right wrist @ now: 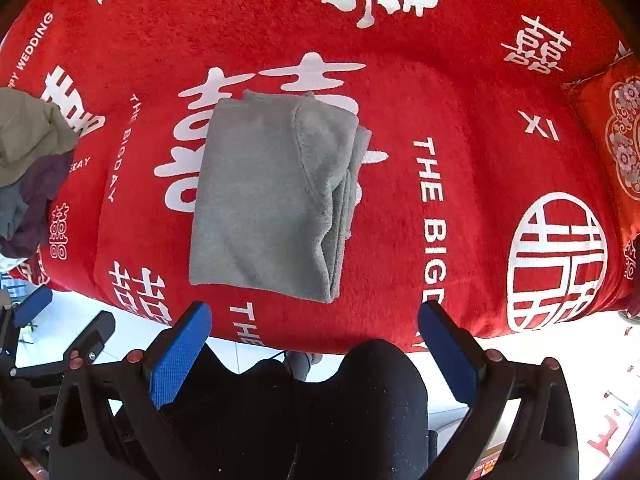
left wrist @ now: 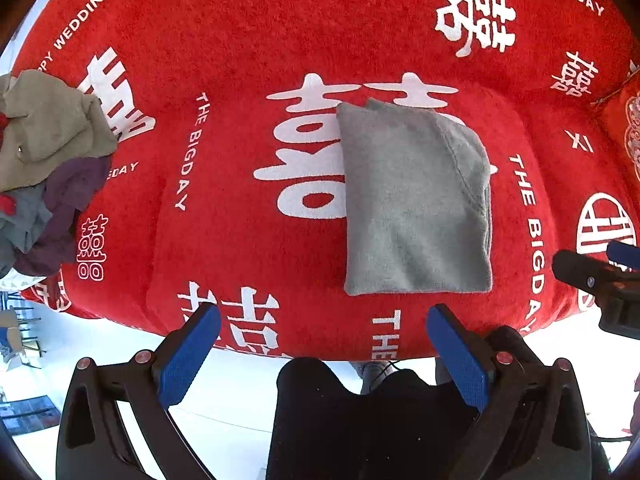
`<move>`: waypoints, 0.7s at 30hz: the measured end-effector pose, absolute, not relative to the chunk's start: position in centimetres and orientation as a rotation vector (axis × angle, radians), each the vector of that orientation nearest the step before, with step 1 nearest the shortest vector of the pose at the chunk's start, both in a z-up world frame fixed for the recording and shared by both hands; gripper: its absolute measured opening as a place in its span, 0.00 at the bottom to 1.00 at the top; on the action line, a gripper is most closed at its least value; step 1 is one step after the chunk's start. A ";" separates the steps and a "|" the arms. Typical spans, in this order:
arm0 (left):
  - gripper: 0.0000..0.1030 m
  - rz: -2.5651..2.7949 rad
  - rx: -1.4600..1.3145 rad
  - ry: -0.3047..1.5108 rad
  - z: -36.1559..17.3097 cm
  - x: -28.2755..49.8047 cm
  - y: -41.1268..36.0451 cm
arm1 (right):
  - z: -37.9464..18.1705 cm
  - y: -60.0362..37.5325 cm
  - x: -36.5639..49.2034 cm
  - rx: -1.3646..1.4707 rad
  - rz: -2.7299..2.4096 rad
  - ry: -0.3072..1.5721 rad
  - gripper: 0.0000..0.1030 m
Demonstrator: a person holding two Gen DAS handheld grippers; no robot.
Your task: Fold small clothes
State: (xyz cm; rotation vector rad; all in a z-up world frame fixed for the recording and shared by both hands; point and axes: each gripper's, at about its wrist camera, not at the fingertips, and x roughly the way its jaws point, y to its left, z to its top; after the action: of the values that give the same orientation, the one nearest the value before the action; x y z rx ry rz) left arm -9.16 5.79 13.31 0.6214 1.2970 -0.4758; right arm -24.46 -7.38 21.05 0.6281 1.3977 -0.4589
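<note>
Two near downward wrist views over the shared folded grey garment (left wrist: 414, 200).

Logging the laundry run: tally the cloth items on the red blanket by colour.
Grey folded garment: 1
Olive garment, in the pile: 1
Purple garment, in the pile: 1
Blue-grey garment, in the pile: 1
Total: 4, though the pile may hide more.

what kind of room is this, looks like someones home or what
Probably a home, likely a bedroom or living room: a soft surface under a red wedding blanket, a matching red cushion at its edge, and a pile of unfolded clothes beside the folded grey garment.
</note>
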 end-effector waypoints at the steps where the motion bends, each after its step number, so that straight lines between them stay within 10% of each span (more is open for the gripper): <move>1: 1.00 -0.473 0.620 1.296 13.3 -9.1 5.8 | 21.0 -7.5 -24.5 0.628 -0.459 1.399 1.00; 21: 1.00 -0.437 0.595 1.316 13.0 -7.6 5.3 | 20.6 -8.8 -24.4 0.626 -0.478 1.408 1.00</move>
State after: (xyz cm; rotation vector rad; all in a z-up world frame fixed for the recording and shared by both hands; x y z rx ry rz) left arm -7.63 5.25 13.05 0.5949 1.3159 -0.4369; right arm -24.35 -8.80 20.59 0.6259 1.4077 -0.4781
